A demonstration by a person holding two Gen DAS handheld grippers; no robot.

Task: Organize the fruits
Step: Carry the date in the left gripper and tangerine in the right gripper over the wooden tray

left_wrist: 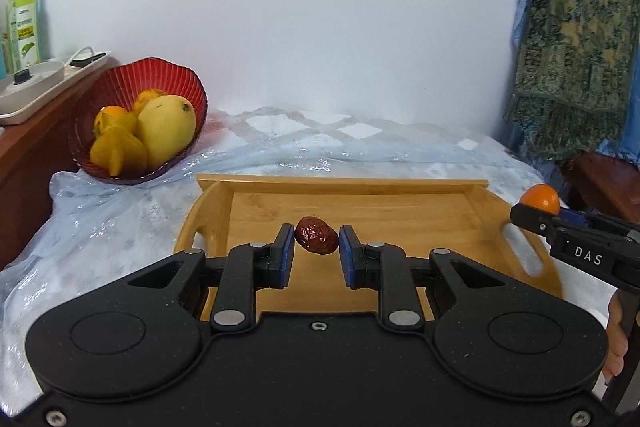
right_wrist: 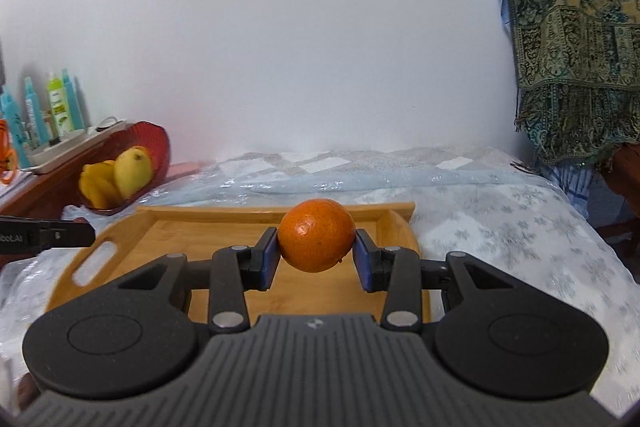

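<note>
My left gripper (left_wrist: 317,239) is shut on a wrinkled red date (left_wrist: 316,233) and holds it above the wooden tray (left_wrist: 400,211). My right gripper (right_wrist: 316,247) is shut on an orange tangerine (right_wrist: 316,234) and holds it above the same tray (right_wrist: 180,231). The tangerine (left_wrist: 540,199) also shows at the right edge of the left wrist view, over the tray's right side. A red ribbed bowl (left_wrist: 160,75) at the back left holds a yellow mango (left_wrist: 166,129) and several orange fruits (left_wrist: 116,147). The bowl (right_wrist: 154,141) also shows in the right wrist view.
The tray lies on a table covered with a pale blue plastic cloth (left_wrist: 100,219). A wooden cabinet (left_wrist: 32,147) at the left carries a white tray and bottles (left_wrist: 24,23). A patterned green shawl (right_wrist: 576,27) hangs at the right. A white wall stands behind.
</note>
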